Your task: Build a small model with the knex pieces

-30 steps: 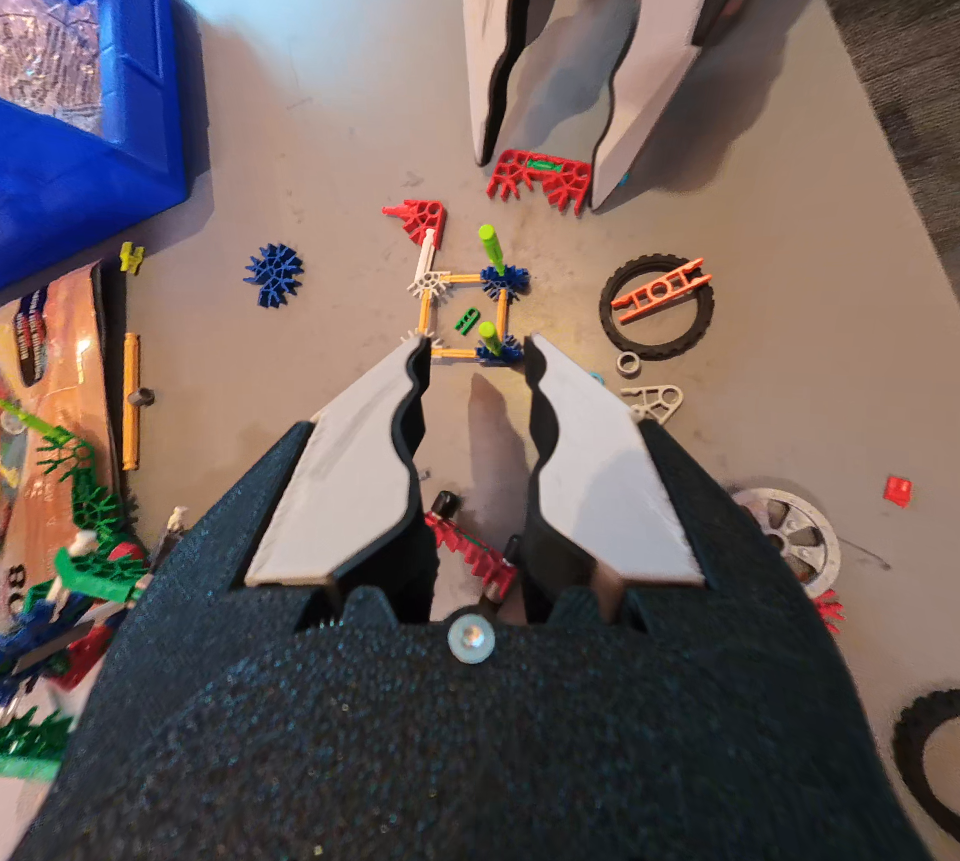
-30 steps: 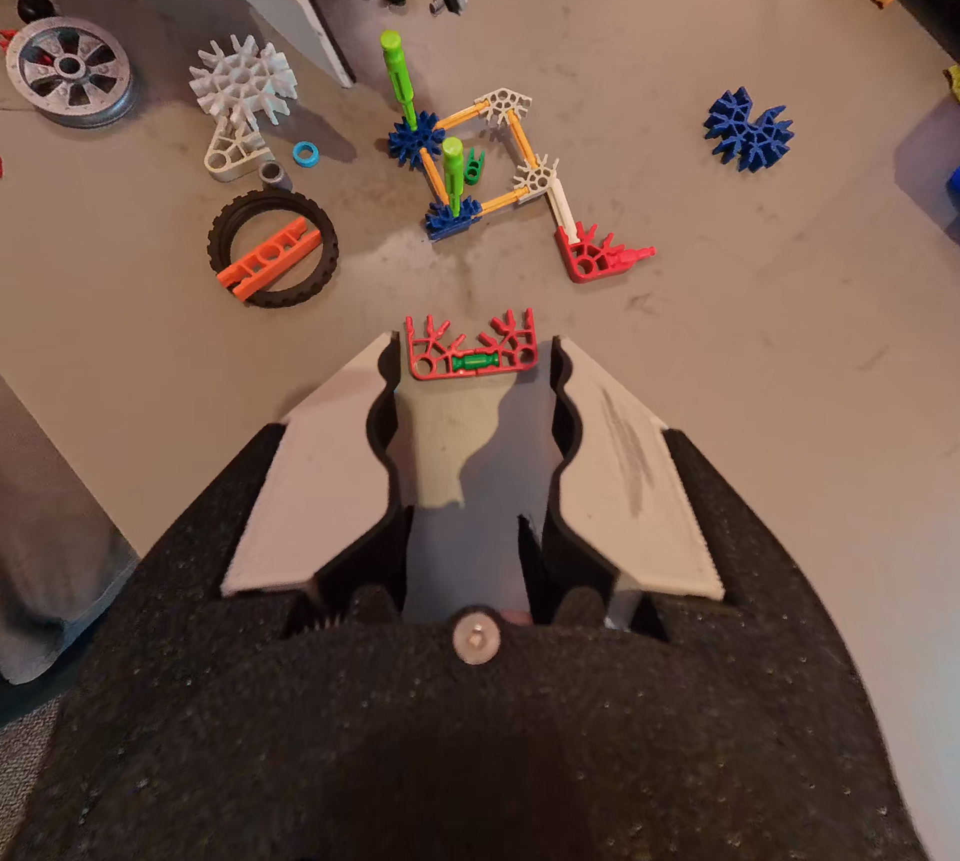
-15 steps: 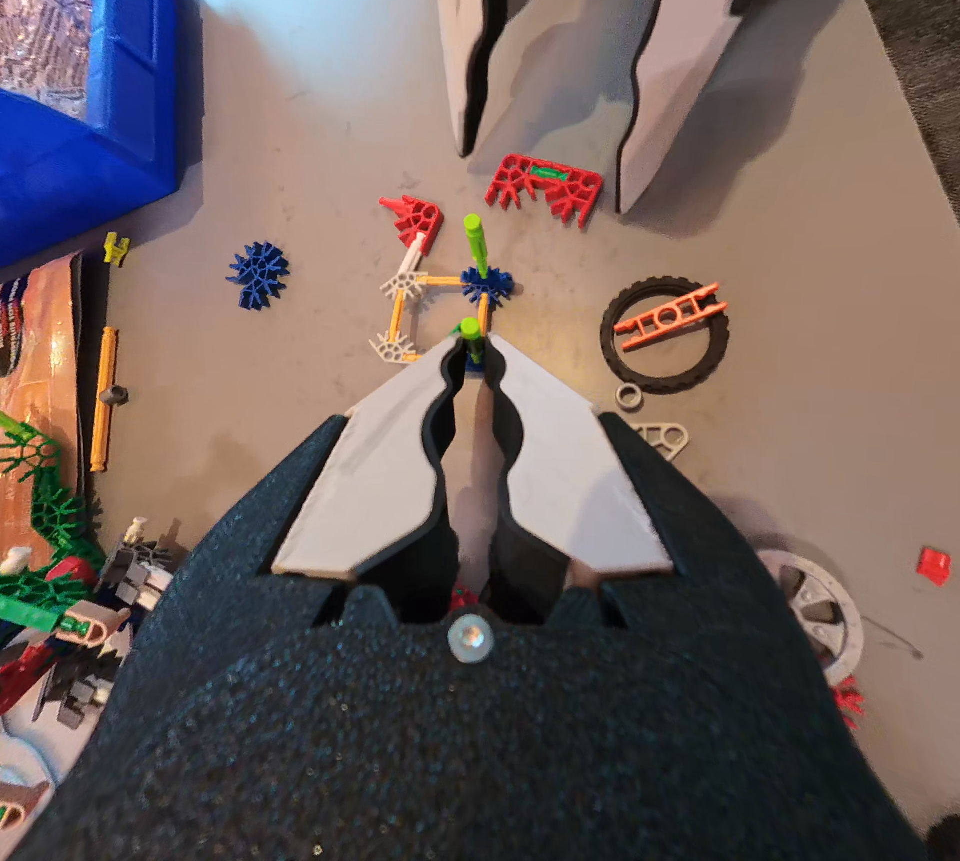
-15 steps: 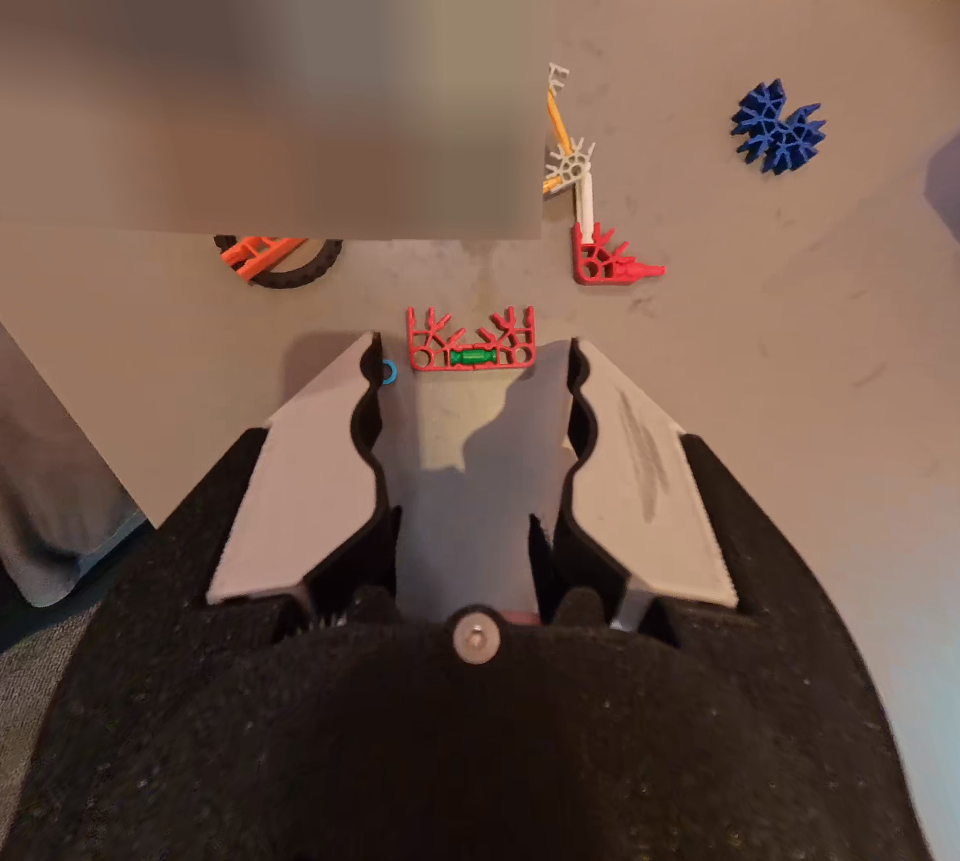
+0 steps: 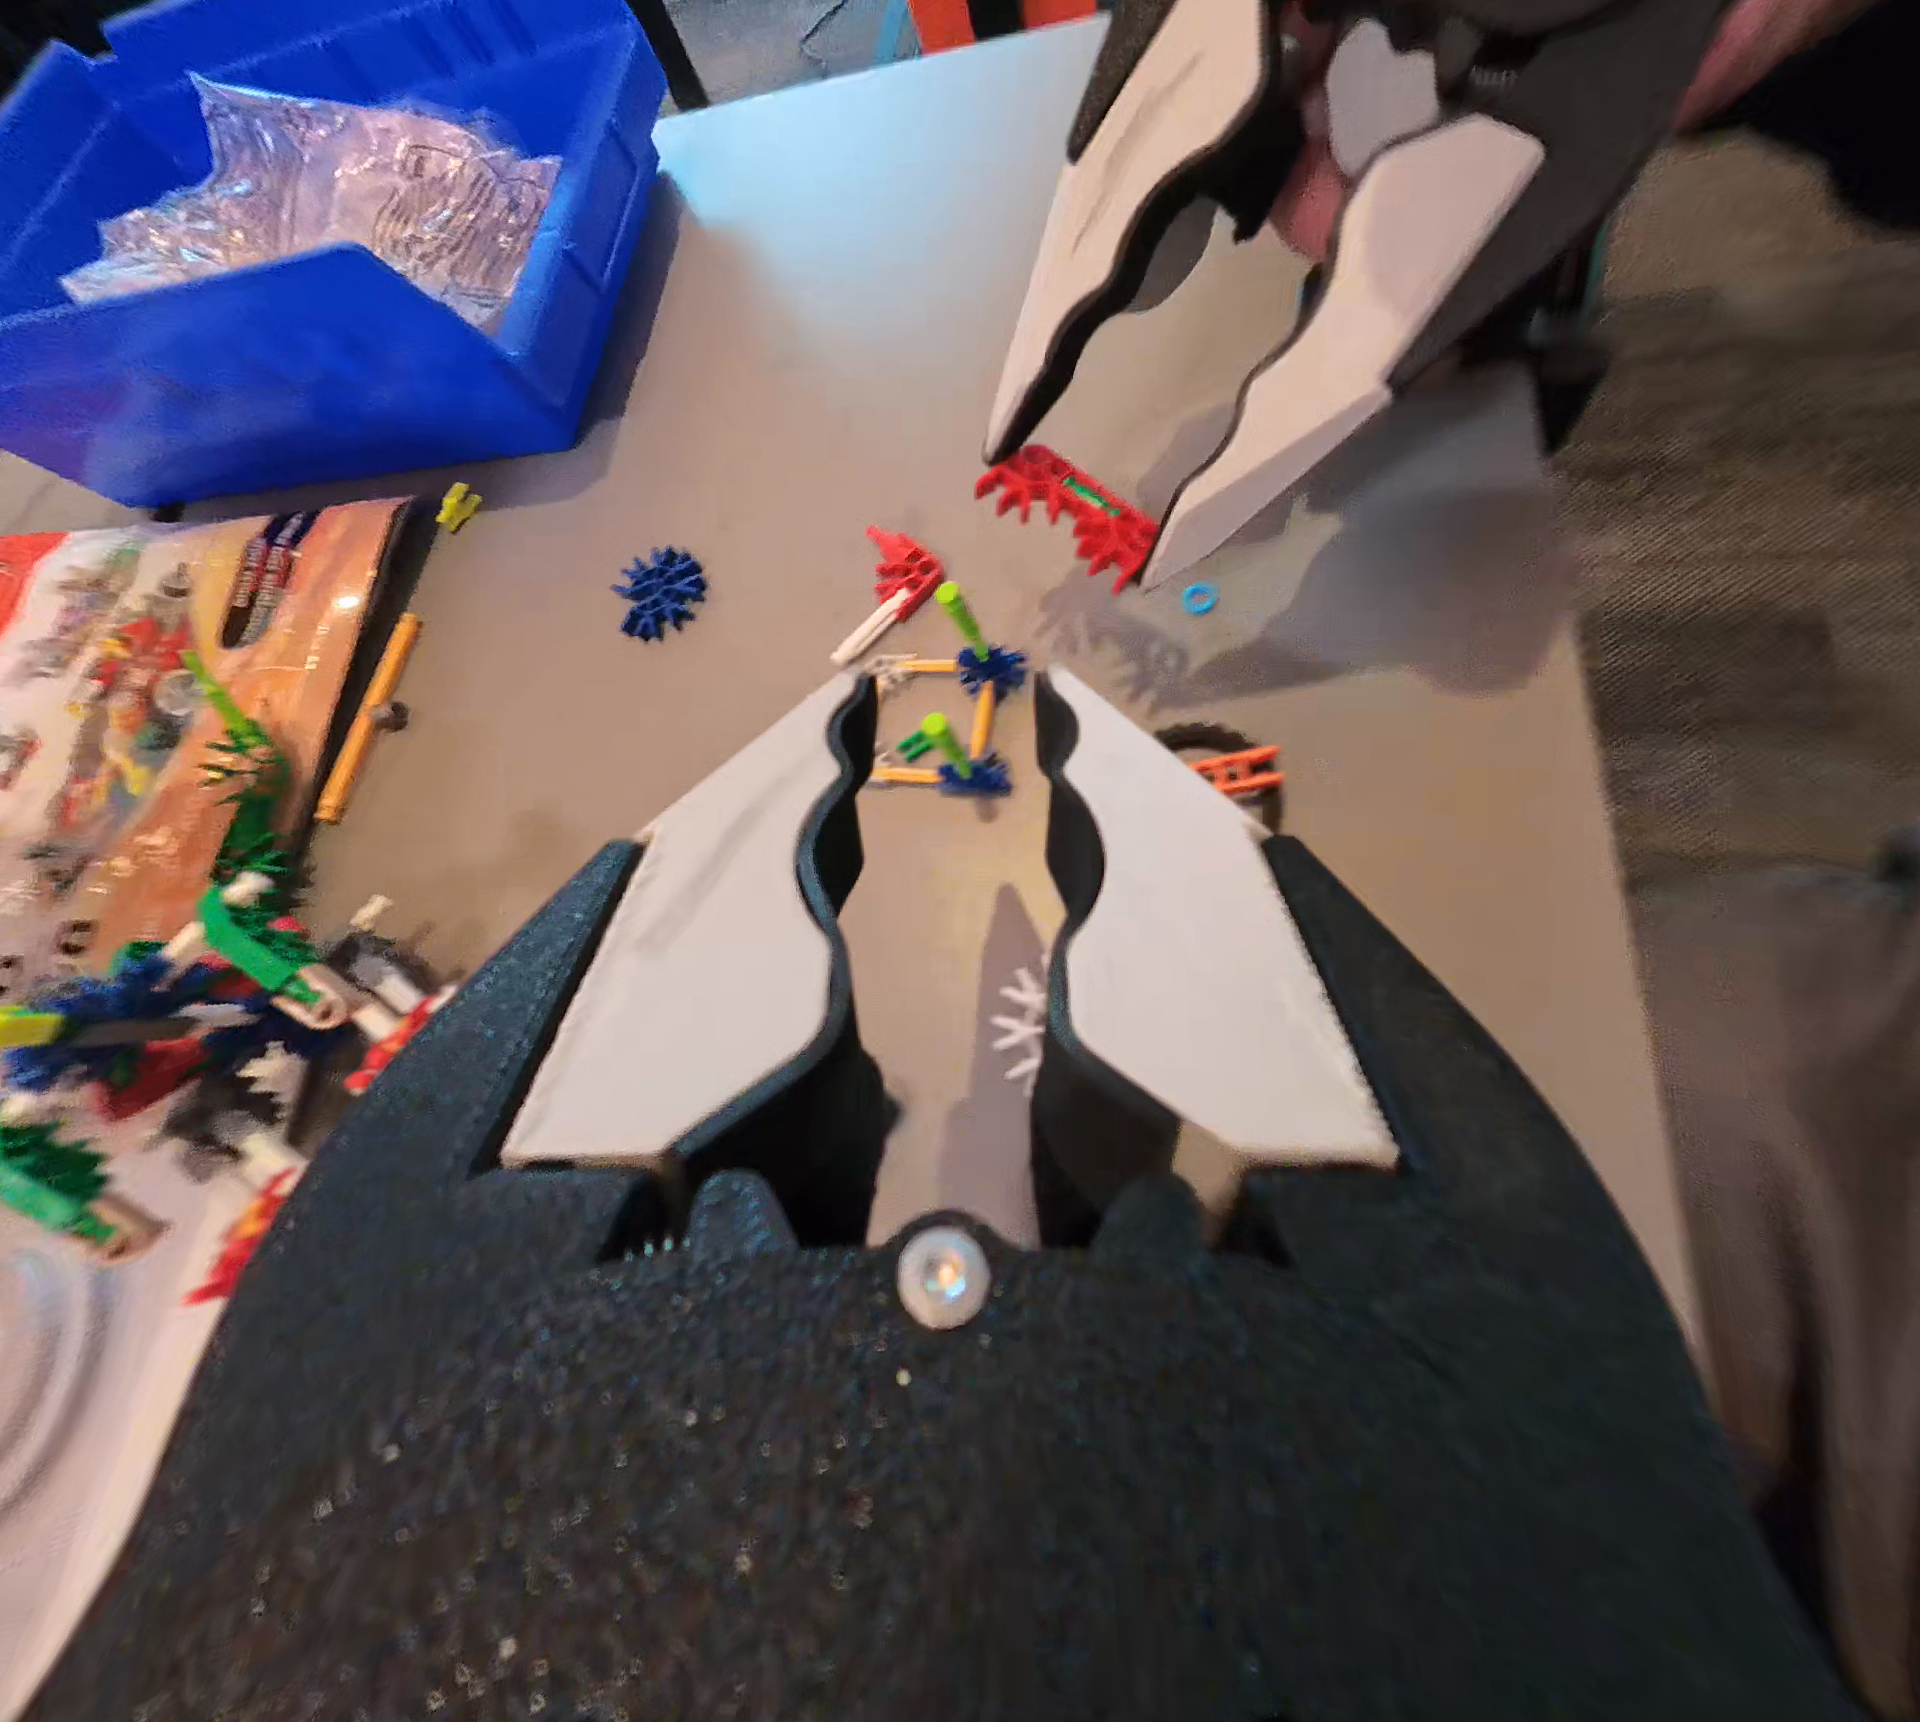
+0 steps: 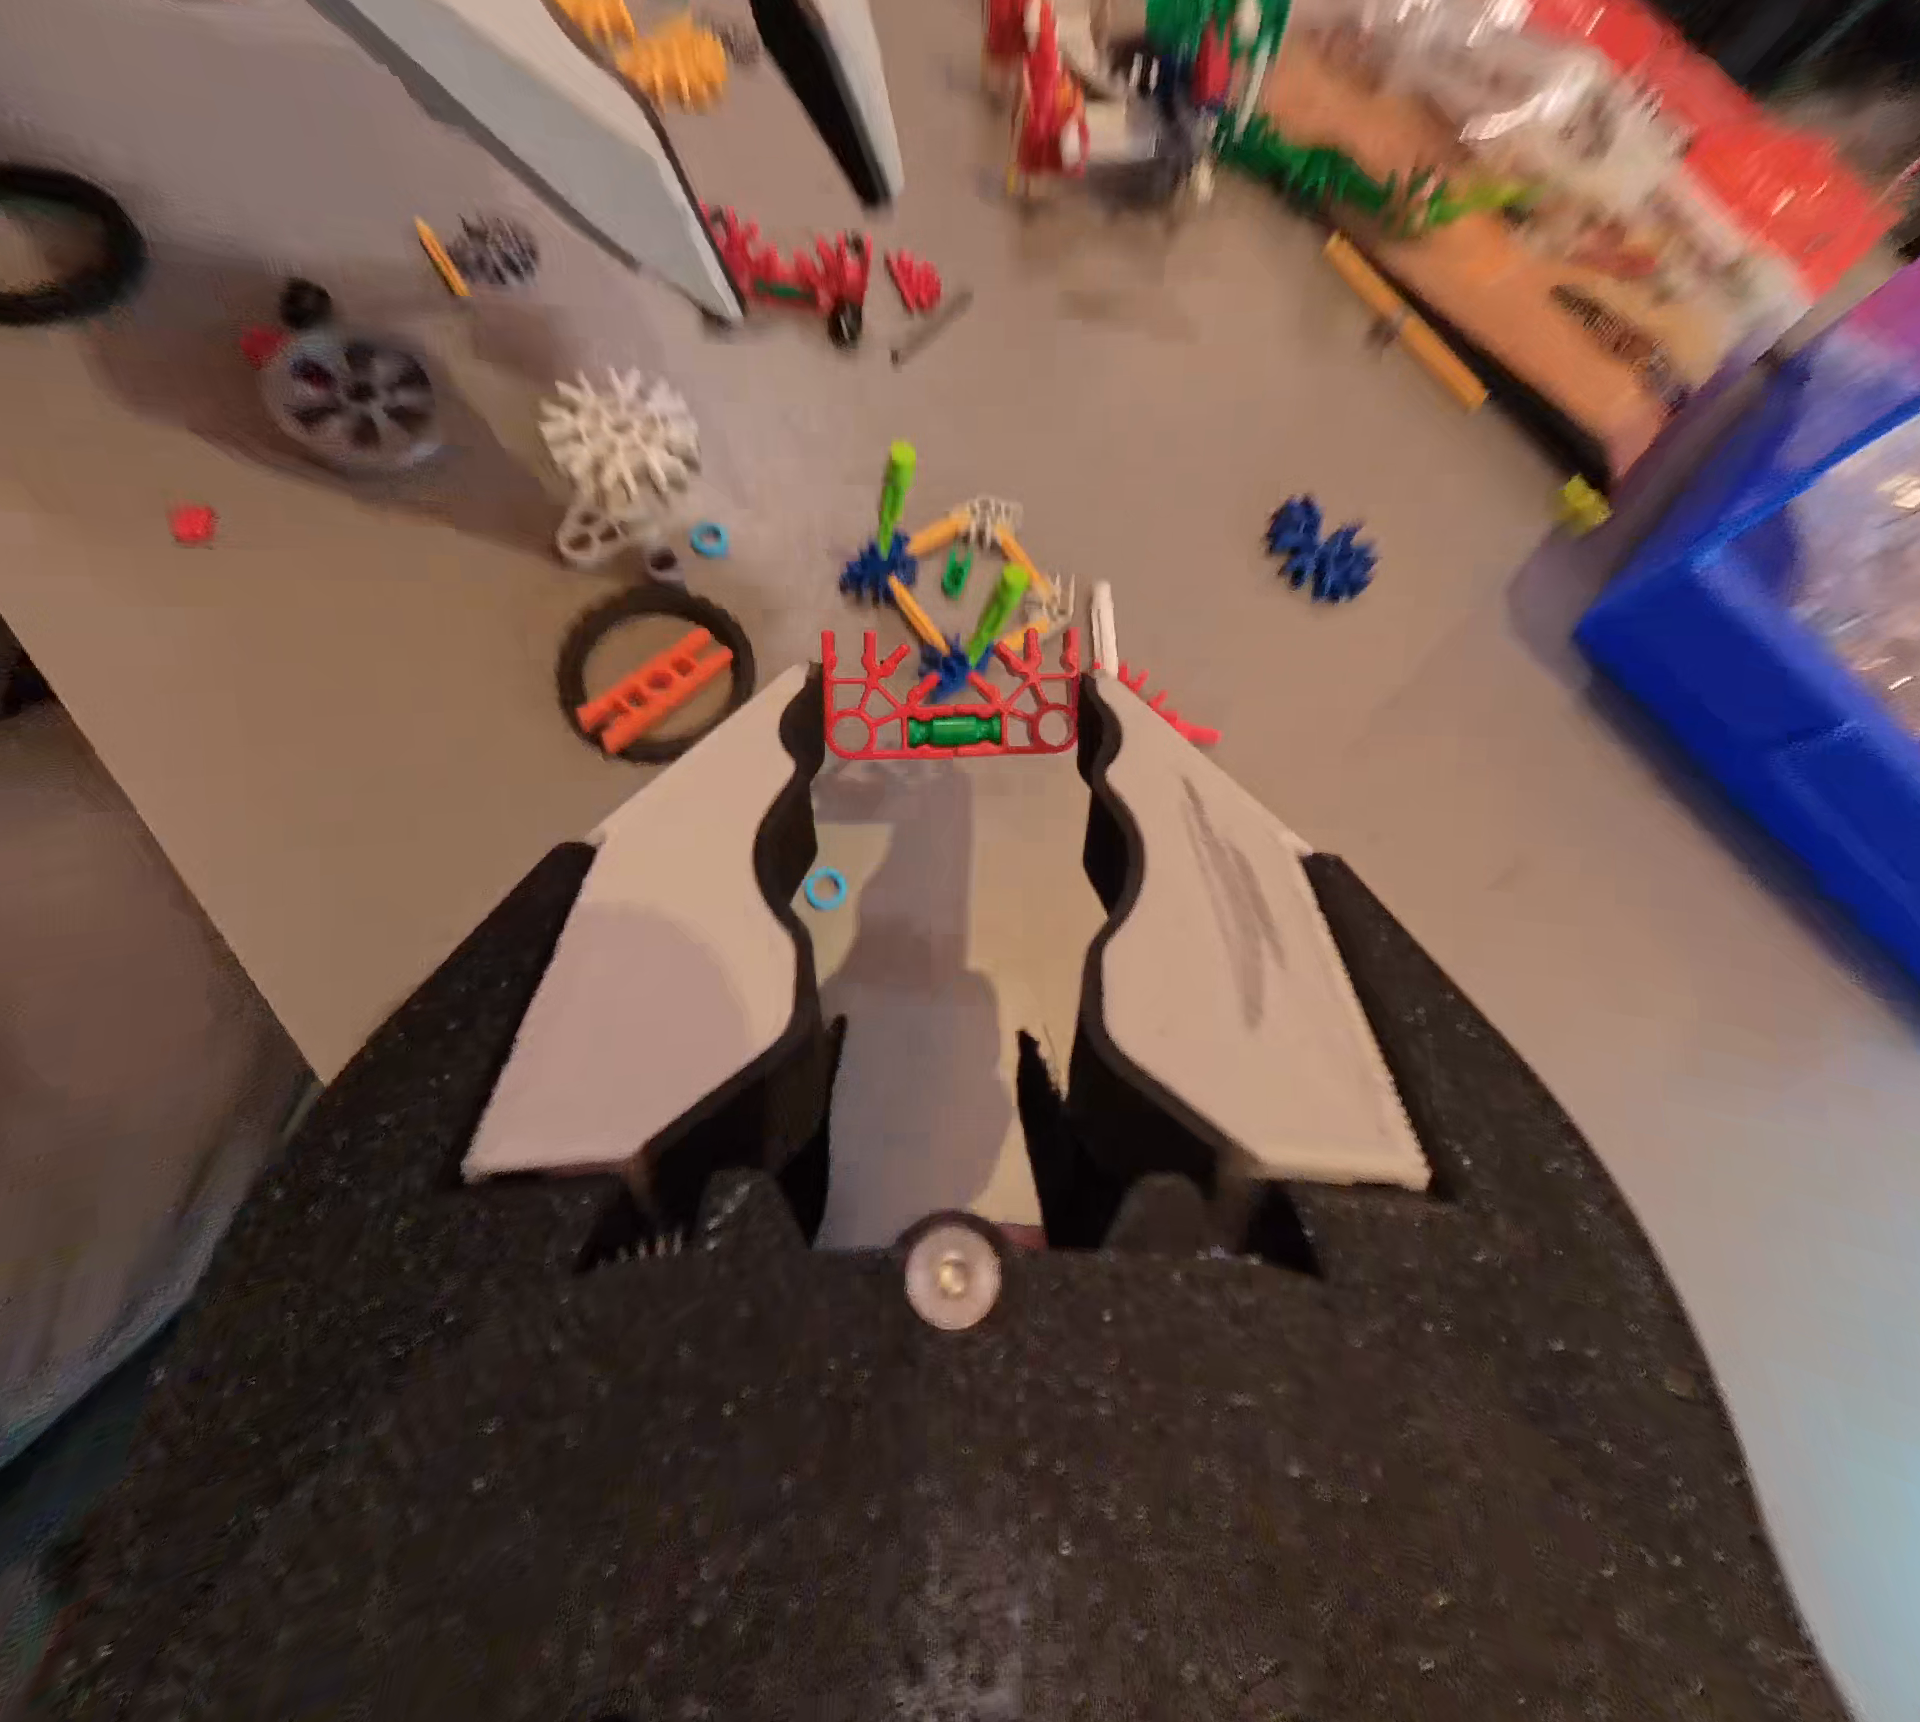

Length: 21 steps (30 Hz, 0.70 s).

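Note:
My right gripper (image 6: 945, 685) is shut on a red double connector piece (image 6: 951, 722) with a short green rod in it, one fingertip at each end. The piece hangs a little above the grey table (image 6: 1299, 841) and its shadow lies below it. In the left wrist view the same gripper (image 5: 1075, 514) comes in from the top right with the red piece (image 5: 1049, 498). My left gripper (image 5: 951, 685) is open and empty. Just beyond its tips lies a small square frame (image 5: 940, 727) of yellow rods, blue and white connectors and two green rods, also in the right wrist view (image 6: 956, 571).
A blue bin (image 5: 312, 363) holding a clear bag stands at the far left, beside a toy box (image 5: 156, 664) and a pile of loose pieces (image 5: 156, 1028). A tyre with an orange piece (image 6: 655, 685), a white connector (image 6: 618, 441), a silver wheel (image 6: 353, 399) and a blue connector (image 6: 1320, 550) lie around. The gap from one gripper's tips to the other's is roughly 7 cm. It is some 12 cm from my left tips to the silver wheel (image 6: 353, 399).
My left gripper, nearly shut at the frame's near green rod, has opened and drawn back upward. My right gripper has closed on the red piece and lifted it off the table.

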Tool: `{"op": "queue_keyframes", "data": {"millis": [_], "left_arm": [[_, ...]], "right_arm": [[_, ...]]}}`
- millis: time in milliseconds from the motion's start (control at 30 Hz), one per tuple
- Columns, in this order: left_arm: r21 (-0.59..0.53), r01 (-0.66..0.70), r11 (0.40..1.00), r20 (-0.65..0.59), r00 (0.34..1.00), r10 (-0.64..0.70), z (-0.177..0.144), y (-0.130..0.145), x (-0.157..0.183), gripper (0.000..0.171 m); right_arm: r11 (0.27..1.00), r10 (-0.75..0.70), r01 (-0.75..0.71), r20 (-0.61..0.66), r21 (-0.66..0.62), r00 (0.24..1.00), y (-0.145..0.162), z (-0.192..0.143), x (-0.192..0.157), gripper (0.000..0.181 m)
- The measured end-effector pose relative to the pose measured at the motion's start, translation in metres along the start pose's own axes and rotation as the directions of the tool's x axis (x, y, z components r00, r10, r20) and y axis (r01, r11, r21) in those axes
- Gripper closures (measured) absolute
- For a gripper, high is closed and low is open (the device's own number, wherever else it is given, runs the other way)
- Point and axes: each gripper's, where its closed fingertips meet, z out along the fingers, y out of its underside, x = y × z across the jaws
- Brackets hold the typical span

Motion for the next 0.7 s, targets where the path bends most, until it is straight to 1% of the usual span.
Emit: {"op": "queue_keyframes", "data": {"millis": [33,67,133,233,267,400,433,533,633,700], "left_arm": [[0.019,0.045,0.999,-0.033,0.998,-0.045,-0.001,-0.004,0.007,0.147],[0.045,0.106,0.993,-0.099,0.990,-0.101,-0.002,-0.010,0.018,0.148],[0.058,0.217,0.975,-0.177,0.963,-0.203,0.000,-0.014,0.029,0.147],[0.051,0.333,0.942,-0.291,0.907,-0.305,0.001,-0.017,0.039,0.148],[0.052,0.363,0.930,-0.312,0.891,-0.330,0.000,-0.018,0.039,0.148],[0.065,0.424,0.903,-0.376,0.849,-0.371,-0.012,-0.024,0.037,0.160],[0.073,0.430,0.900,-0.374,0.848,-0.375,-0.016,-0.025,0.035,0.164],[0.077,0.412,0.908,-0.349,0.864,-0.363,-0.025,-0.022,0.030,0.165],[0.054,0.334,0.941,-0.284,0.909,-0.306,-0.027,-0.013,0.025,0.169],[0.037,0.291,0.956,-0.248,0.929,-0.274,-0.027,-0.009,0.020,0.169]], "right_arm": [[0.998,-0.025,0.027,-0.033,0.050,0.999,-0.010,-0.005,-0.003,0.133],[0.992,-0.066,0.074,-0.081,0.102,0.995,-0.020,-0.009,-0.006,0.134],[0.969,-0.161,0.190,-0.178,0.160,0.971,-0.036,-0.016,-0.014,0.134],[0.922,-0.284,0.342,-0.284,0.183,0.916,-0.057,-0.021,-0.026,0.133],[0.902,-0.325,0.392,-0.309,0.182,0.894,-0.063,-0.021,-0.030,0.133],[0.839,-0.428,0.515,-0.372,0.175,0.824,-0.086,-0.017,-0.043,0.133],[0.827,-0.440,0.534,-0.388,0.175,0.810,-0.092,-0.016,-0.044,0.133],[0.800,-0.468,0.574,-0.420,0.171,0.777,-0.102,-0.013,-0.047,0.133],[0.820,-0.440,0.541,-0.397,0.188,0.805,-0.102,-0.010,-0.048,0.135],[0.851,-0.398,0.480,-0.335,0.214,0.854,-0.095,-0.011,-0.048,0.133]]}}
